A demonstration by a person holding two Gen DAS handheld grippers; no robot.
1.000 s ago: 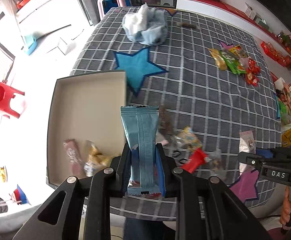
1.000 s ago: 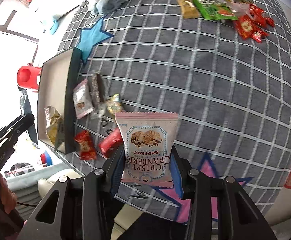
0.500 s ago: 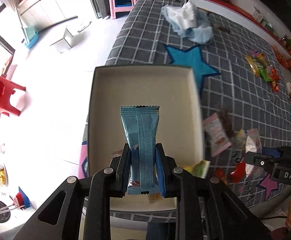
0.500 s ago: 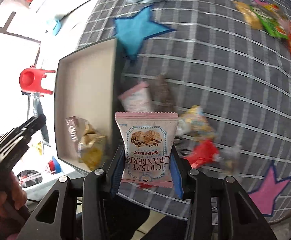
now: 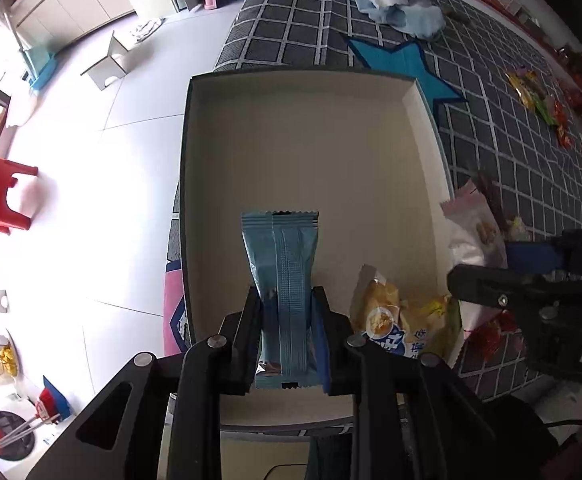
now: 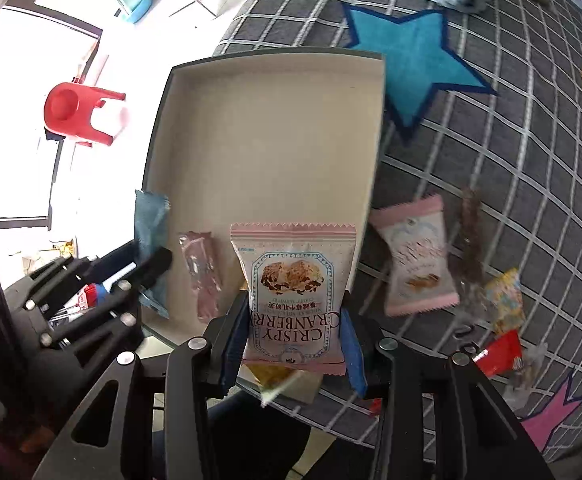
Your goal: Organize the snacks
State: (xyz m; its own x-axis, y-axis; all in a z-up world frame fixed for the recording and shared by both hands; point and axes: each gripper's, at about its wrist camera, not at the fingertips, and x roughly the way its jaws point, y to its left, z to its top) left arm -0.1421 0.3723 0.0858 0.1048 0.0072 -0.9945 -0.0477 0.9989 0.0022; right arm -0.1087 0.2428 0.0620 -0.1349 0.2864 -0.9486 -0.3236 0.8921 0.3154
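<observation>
Two tongs over the box [image 5: 307, 152]: left [image 5: 287, 316] clamping a blue wrapper [image 5: 281, 272], right [image 6: 293, 320] a cranberry packet [image 6: 293, 280]; pink bar [image 6: 201, 276] only in right view.

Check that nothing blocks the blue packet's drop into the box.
Nothing visible does. The left gripper holds the blue packet over bare floor of the box; the yellow snack bag lies off to the right, beside it.

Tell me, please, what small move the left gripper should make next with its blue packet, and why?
Probably open its jaws and let go. The left gripper holds the blue packet upright over the box, above bare floor beside the yellow snack bag, so it should drop inside.
</observation>
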